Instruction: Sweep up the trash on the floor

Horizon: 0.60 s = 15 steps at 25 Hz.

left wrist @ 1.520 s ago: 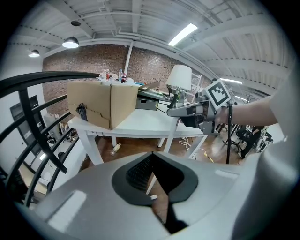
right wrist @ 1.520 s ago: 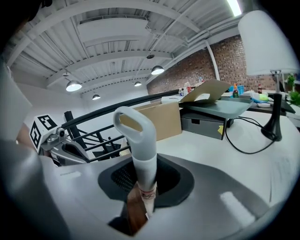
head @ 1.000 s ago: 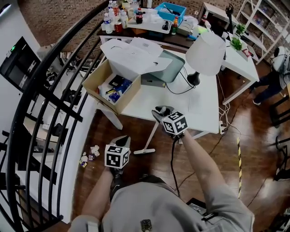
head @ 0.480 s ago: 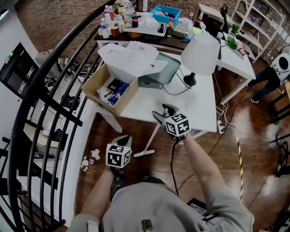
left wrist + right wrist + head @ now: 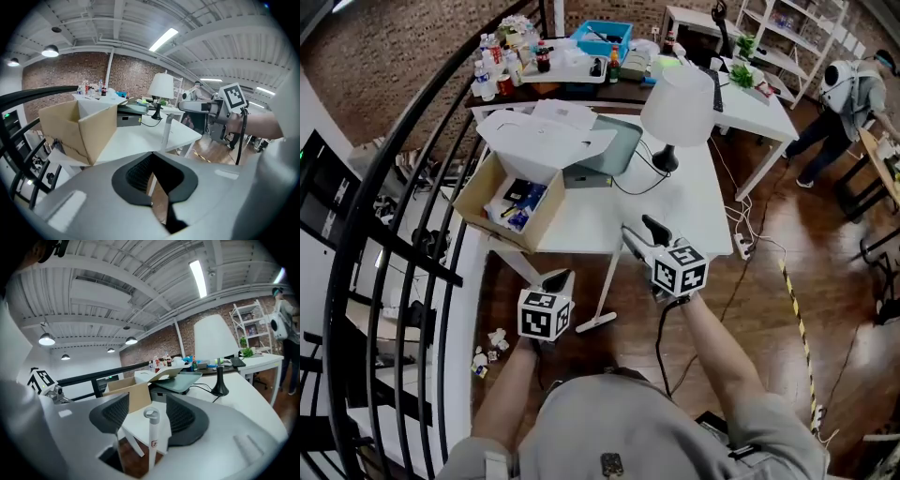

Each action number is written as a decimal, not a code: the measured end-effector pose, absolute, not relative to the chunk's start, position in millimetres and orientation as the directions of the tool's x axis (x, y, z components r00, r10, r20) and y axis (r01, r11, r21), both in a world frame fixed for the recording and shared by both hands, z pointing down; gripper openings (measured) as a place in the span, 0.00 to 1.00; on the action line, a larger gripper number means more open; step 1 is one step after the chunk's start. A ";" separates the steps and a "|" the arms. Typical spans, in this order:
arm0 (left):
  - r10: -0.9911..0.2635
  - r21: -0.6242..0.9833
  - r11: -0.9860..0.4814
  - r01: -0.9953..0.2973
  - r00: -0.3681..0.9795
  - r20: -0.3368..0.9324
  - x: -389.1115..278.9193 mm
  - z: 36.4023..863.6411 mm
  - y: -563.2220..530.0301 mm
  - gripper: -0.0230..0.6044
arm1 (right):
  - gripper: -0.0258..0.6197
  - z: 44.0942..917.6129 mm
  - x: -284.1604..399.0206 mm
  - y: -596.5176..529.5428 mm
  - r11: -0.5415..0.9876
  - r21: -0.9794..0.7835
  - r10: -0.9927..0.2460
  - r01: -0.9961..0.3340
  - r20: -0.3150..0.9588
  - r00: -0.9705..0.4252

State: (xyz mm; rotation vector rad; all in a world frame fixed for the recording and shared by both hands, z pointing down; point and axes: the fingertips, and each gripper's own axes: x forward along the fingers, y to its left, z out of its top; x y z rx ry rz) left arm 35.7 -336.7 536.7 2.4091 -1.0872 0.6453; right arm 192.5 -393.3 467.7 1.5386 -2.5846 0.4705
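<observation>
A dark polished wood floor is spreading out under a white desk, and a curved black railing is closing off the left side of the room. The desk is carrying an open cardboard box at its left corner, loose white papers over a grey device, and a white-shaded lamp with its black cord trailing across the top. Behind it a darker second desk is holding bottles and a blue bin against a brick wall. White shelves are lining the far right, where a person is standing. A yellow-and-black strip is running along the floor on the right.

The trash, a few small crumpled scraps, is lying on the floor at the foot of the railing, left of the desk leg and well apart from both tongs. The broom is leaning with its white handle against the desk's front edge and its flat head on the floor. The right tongs have just been opening and are now standing wide, the handle's top rising between the pads with neither pad pressing on it. The left tongs are hanging lower, above the floor near the broom head, tips together and gripping nothing
</observation>
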 end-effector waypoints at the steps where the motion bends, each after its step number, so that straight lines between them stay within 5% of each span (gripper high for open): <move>1: -0.578 0.178 -0.623 -0.762 0.602 0.552 39.0 529.5 -337.5 0.05 | 0.39 460.3 192.6 -384.4 0.429 -0.226 -0.850 -0.875 0.227 -0.475; 6: -0.567 0.173 -0.664 -0.728 0.640 0.518 35.5 511.4 -324.6 0.05 | 0.04 439.4 161.6 -339.8 0.445 -0.221 -0.848 -0.868 0.208 -0.487; 15: -0.694 0.205 -0.488 -0.848 0.520 0.498 -53.8 506.8 -294.1 0.05 | 0.04 439.1 28.9 -301.9 0.653 -0.246 -0.686 -0.717 0.209 -0.697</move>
